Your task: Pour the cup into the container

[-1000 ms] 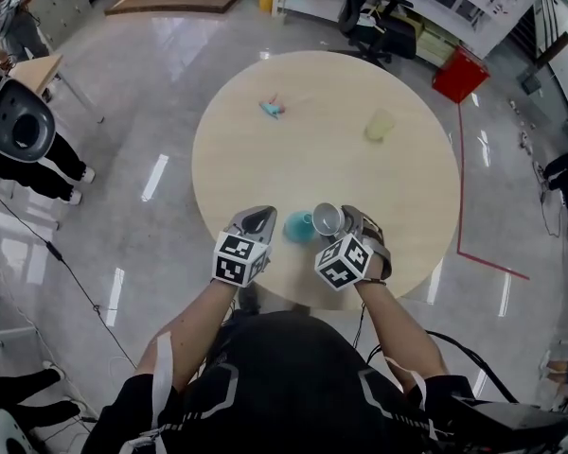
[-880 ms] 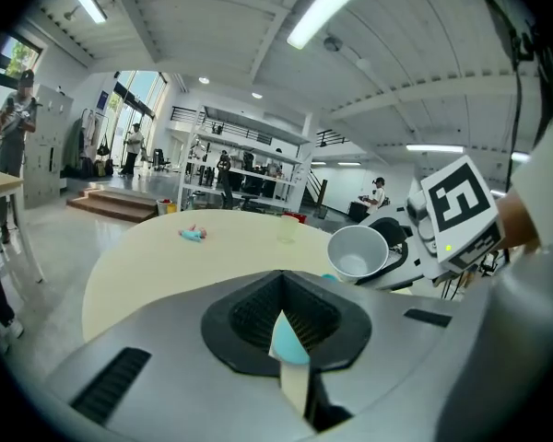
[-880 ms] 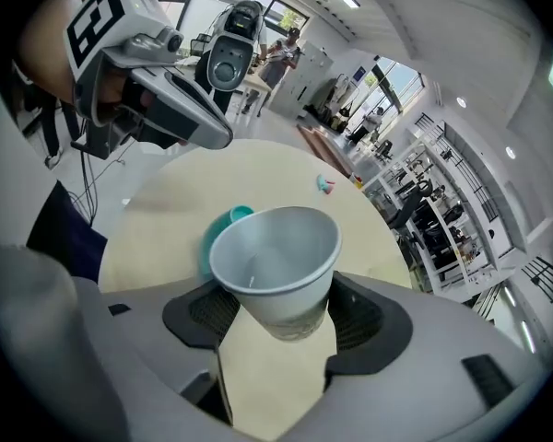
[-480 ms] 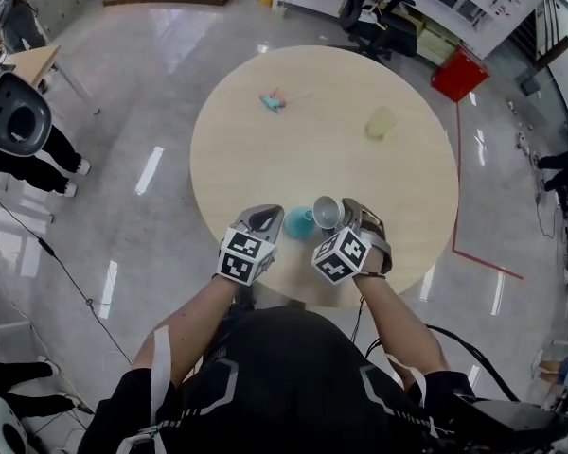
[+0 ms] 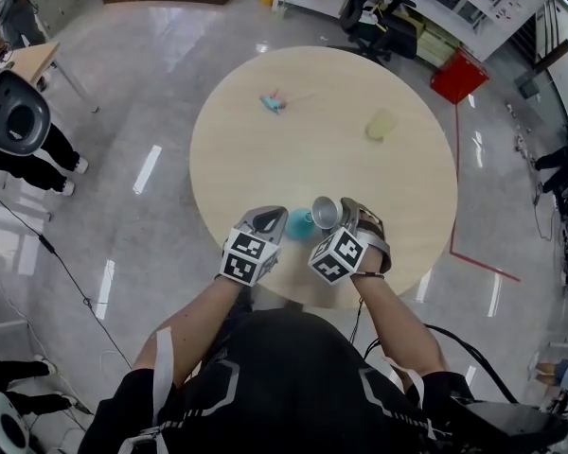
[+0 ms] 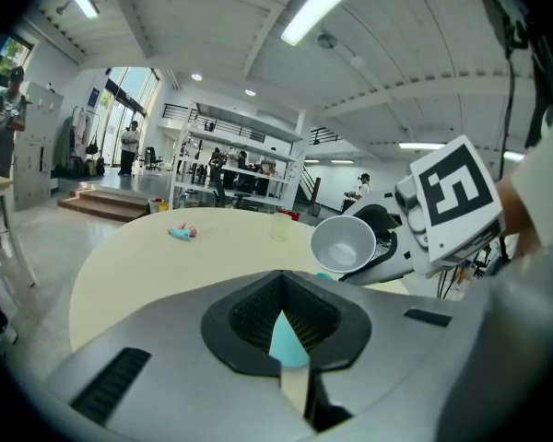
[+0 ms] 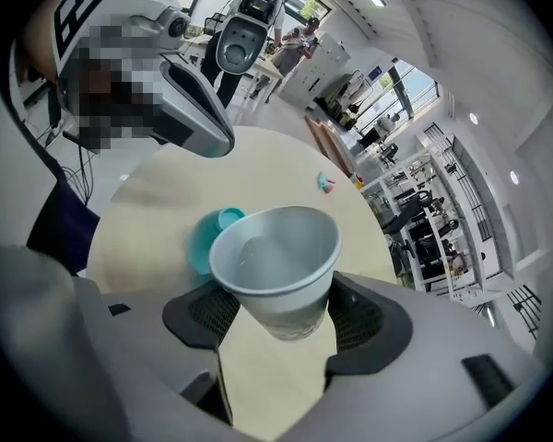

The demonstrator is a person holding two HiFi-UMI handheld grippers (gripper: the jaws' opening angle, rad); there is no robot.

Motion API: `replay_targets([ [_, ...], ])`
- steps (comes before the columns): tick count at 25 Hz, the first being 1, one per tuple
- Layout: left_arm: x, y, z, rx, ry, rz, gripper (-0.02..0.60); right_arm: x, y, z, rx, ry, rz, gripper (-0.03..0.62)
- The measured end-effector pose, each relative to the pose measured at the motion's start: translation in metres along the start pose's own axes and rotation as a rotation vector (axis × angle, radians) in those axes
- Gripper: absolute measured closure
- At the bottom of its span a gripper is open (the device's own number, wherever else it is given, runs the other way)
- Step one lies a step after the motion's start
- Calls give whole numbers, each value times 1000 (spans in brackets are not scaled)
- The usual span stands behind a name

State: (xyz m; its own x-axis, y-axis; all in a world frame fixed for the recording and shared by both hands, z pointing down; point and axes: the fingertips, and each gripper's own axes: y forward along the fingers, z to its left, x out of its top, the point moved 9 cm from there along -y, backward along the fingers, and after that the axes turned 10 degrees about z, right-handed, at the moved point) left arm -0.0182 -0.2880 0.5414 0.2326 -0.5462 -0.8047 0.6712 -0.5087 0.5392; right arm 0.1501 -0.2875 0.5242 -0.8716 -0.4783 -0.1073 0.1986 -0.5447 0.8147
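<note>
A pale paper cup [image 7: 275,256] sits between the jaws of my right gripper [image 7: 276,311], which are shut on its body. The cup is tipped over, its mouth [image 6: 343,243] facing my left gripper, and nothing shows inside it. Just below and beyond it a teal container [image 5: 299,223] stands on the round table [image 5: 312,149] near the front edge. My left gripper [image 5: 270,220] lies close on the container's left. Its jaws are drawn together to a thin slit, and the teal shows through it. I cannot tell whether it touches the container.
Farther back on the table stand a yellow-green cup [image 5: 380,124] at the right and a small teal and pink object [image 5: 273,102] at the left. An office chair [image 5: 14,121] and a person's legs are on the floor at the left, and a red bin [image 5: 459,74] is beyond the table.
The left gripper has edged slightly right, toward the teal container. The right gripper has kept its place and rolled a little with the cup.
</note>
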Motion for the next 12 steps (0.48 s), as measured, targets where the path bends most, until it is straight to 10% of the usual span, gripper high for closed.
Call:
replay_targets([
  [12, 3, 3, 5, 0, -9, -1, 589, 5, 0, 2, -20, -40, 26, 289],
])
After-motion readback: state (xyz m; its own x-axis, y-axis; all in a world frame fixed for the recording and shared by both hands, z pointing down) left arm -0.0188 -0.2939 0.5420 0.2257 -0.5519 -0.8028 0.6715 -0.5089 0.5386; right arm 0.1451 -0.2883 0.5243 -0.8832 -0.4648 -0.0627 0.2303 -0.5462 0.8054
